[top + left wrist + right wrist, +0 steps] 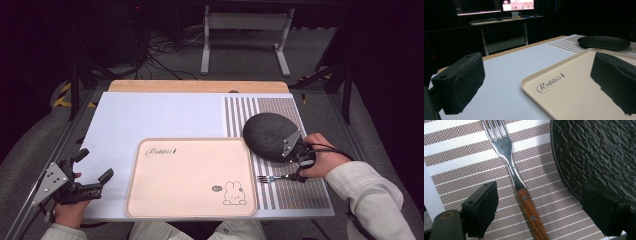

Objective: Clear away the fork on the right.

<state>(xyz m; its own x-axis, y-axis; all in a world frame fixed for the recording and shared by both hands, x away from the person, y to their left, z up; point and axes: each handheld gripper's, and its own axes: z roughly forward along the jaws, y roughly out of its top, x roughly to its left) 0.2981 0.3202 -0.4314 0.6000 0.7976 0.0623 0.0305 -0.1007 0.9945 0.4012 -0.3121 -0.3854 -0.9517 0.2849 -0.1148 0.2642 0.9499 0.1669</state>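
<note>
Wooden-handled fork (520,182) lies on the striped placemat (461,157) beside the black plate (599,152), between the spread jaws of my right tool (539,207). My left tool (92,167) hovers open by the beige tray (190,175).

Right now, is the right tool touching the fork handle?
Apart. In the right gripper view the right tool stands open, and striped placemat shows on both sides between its jaws and the fork handle.
</note>
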